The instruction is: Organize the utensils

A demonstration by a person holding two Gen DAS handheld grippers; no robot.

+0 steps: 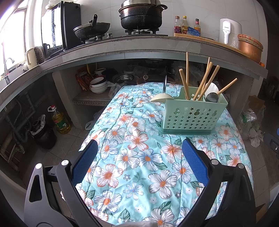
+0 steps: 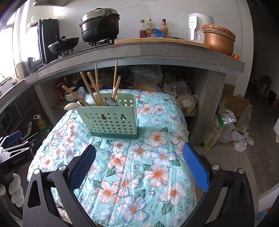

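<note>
A mint-green perforated utensil holder [image 1: 190, 116] [image 2: 109, 120] stands on the floral cloth. It holds several wooden chopsticks [image 1: 207, 82] [image 2: 92, 89], a metal spoon [image 1: 211, 97] [image 2: 111, 101] and a white spoon [image 1: 211, 88]. A cream ladle [image 1: 161, 97] [image 2: 70, 105] hangs at its left rim. My left gripper [image 1: 139, 145] is open and empty, in front of the holder. My right gripper [image 2: 139, 148] is open and empty, also in front of the holder. The left gripper's body shows at the left edge of the right wrist view [image 2: 12, 153].
The floral cloth [image 1: 132, 157] [image 2: 139, 165] covers a raised surface. Behind is a concrete counter [image 1: 139, 47] with a black pot [image 1: 141, 15], a wok [image 1: 92, 28], bottles [image 1: 184, 26] and a copper pot [image 1: 250, 46]. Bowls [image 1: 98, 84] sit under it. An oil bottle [image 1: 60, 122] and bags [image 2: 226, 129] are on the floor.
</note>
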